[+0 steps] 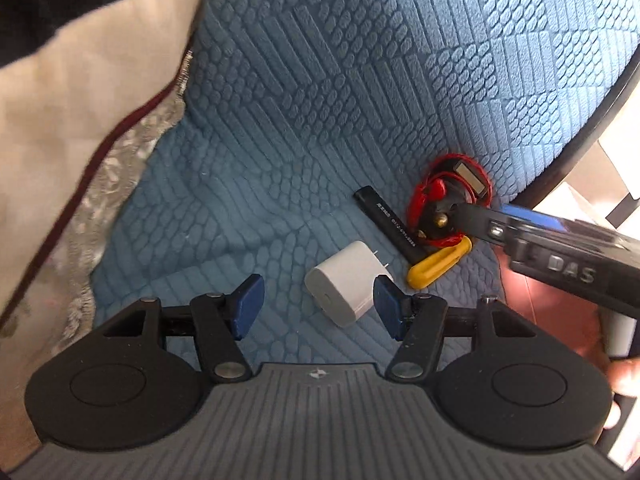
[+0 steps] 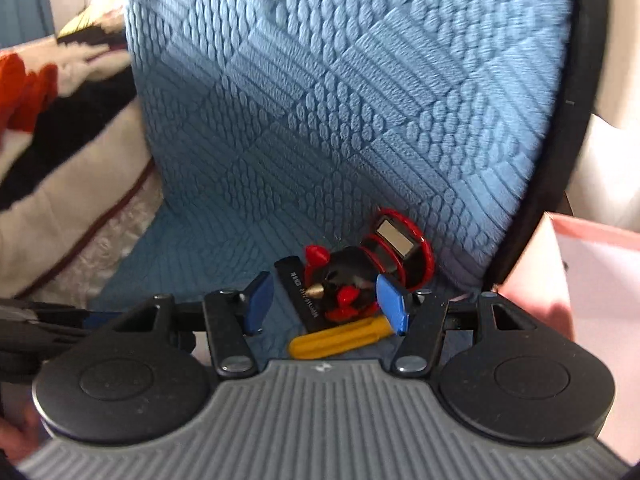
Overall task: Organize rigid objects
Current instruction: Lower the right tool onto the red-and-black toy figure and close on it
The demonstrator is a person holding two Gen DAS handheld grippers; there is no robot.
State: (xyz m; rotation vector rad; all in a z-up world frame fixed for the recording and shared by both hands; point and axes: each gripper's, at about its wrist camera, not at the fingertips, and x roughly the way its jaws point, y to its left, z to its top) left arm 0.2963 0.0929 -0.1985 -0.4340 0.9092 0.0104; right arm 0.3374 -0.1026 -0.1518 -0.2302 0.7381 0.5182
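A white charger plug lies on the blue quilted seat cushion, between the fingers of my open left gripper and close against the right-hand pad. Beyond it lie a black flat stick, a yellow clip and a red-and-black cable bundle. My right gripper reaches in from the right, its tip at the bundle. In the right wrist view that gripper stands open over the bundle, the stick and the yellow clip; its pads press nothing.
A cream and black blanket is piled against the cushion on the left. The seat's dark rim curves along the right. A pink box stands at the far right. A hand shows at the right edge.
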